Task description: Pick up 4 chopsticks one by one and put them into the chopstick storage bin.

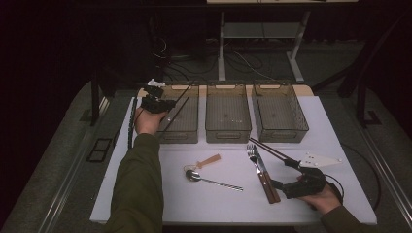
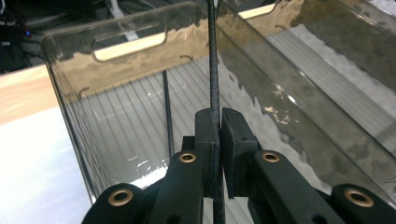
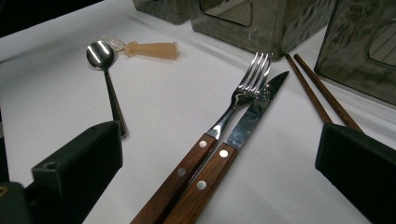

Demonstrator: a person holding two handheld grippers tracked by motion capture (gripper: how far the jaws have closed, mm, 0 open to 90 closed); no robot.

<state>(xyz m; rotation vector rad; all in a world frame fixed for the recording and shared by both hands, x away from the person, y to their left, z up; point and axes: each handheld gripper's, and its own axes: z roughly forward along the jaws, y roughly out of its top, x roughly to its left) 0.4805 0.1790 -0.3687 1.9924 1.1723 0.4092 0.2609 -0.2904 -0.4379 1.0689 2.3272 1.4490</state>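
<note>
The left tongs (image 1: 163, 104) are up at the far left of the white desk (image 1: 194, 199), over the left clear bin (image 1: 182, 131). They are pressed tight on a thin black chopstick (image 2: 213, 60). In the left gripper view the stick runs up from between the two black pads and stands over the bin. A second black chopstick (image 2: 168, 112) is inside that same bin, leaning on its ribbed floor. Two more clear bins stand in the row, a middle bin (image 1: 227, 131) and a right bin (image 1: 281, 133).

The right tongs (image 1: 286, 174) rest near the front right of the desk. They are spread wide and hold nothing. Right in front of them lie a fork (image 3: 233, 105) and a knife (image 3: 245, 123) with brown wood handles, side by side and touching. Two brown chopsticks (image 3: 322, 100) lie just beside the knife, next to the right bin. Farther left lie a shiny spoon (image 3: 105, 70) and a small tan spoon (image 3: 149, 49), whose bowl lies just beside the shiny spoon's bowl.
</note>
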